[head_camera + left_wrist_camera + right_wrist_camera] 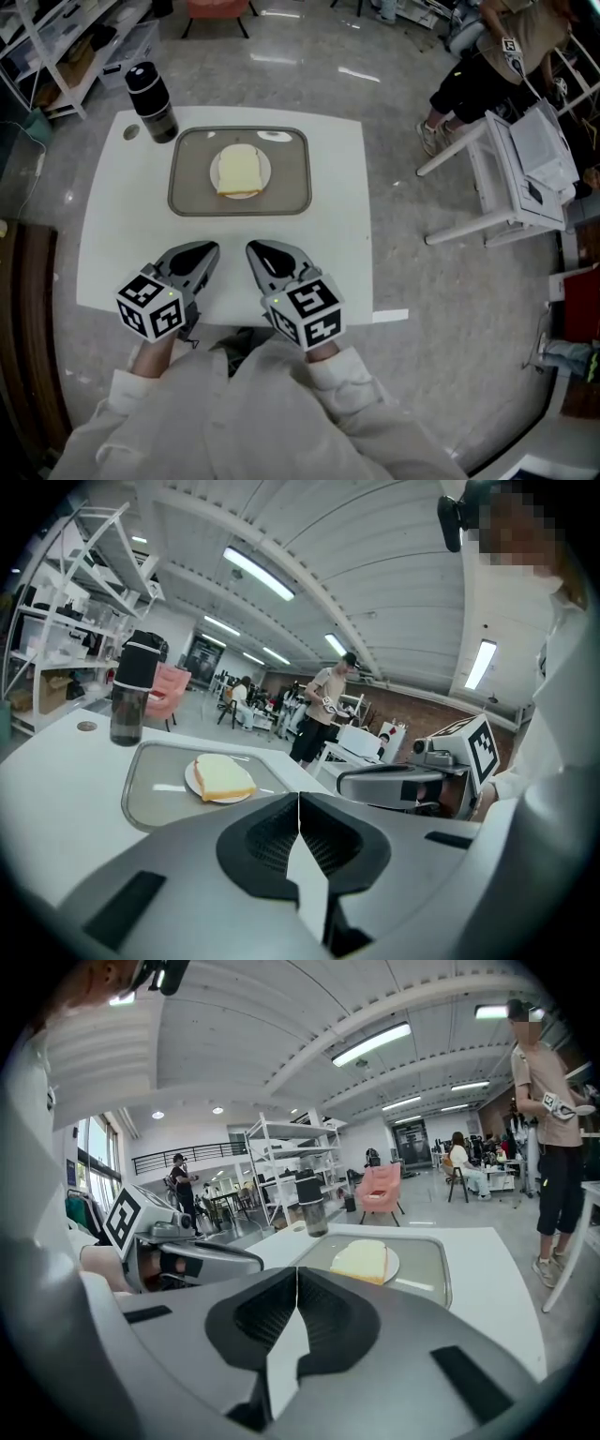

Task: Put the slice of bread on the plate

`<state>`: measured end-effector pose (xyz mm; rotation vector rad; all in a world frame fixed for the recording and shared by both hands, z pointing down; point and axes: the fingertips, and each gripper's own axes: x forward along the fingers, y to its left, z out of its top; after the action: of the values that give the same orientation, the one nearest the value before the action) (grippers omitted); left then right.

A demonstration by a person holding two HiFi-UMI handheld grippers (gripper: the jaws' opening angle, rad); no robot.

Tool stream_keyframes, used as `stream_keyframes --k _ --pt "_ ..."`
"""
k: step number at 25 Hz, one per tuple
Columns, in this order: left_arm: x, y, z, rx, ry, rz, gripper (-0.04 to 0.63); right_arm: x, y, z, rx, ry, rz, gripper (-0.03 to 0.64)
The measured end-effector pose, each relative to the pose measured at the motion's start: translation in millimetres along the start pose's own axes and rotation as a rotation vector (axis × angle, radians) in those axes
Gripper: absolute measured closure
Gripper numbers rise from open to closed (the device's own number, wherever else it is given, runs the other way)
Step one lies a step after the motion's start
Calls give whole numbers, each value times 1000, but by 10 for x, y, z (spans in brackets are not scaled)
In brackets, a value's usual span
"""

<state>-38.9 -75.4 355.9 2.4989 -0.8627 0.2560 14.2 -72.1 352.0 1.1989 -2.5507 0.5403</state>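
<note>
A pale slice of bread point(239, 170) point(225, 776) point(360, 1260) lies on a small white plate point(263, 175) point(191, 780) point(392, 1264), which sits in the middle of a grey tray point(190, 192) point(150, 789) point(429, 1279) on the white table. My left gripper point(208, 251) point(299, 799) rests near the table's front edge, shut with nothing in it. Beside it my right gripper point(255, 250) point(297, 1274) is also shut and empty. Both stay well short of the tray.
A dark tumbler point(151, 101) point(130, 700) point(312, 1204) stands at the table's far left corner, with a small round mark point(130, 132) beside it. A white folding frame point(506, 178) and a standing person point(492, 56) are on the floor at the right. Shelving point(66, 47) lines the left.
</note>
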Motion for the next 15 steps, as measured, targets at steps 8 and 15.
stream_keyframes --k 8,15 --pt "55 -181 -49 -8 6 0 583 -108 22 -58 5 9 11 601" --pt "108 -335 -58 -4 10 -4 584 -206 -13 5 -15 -1 23 601"
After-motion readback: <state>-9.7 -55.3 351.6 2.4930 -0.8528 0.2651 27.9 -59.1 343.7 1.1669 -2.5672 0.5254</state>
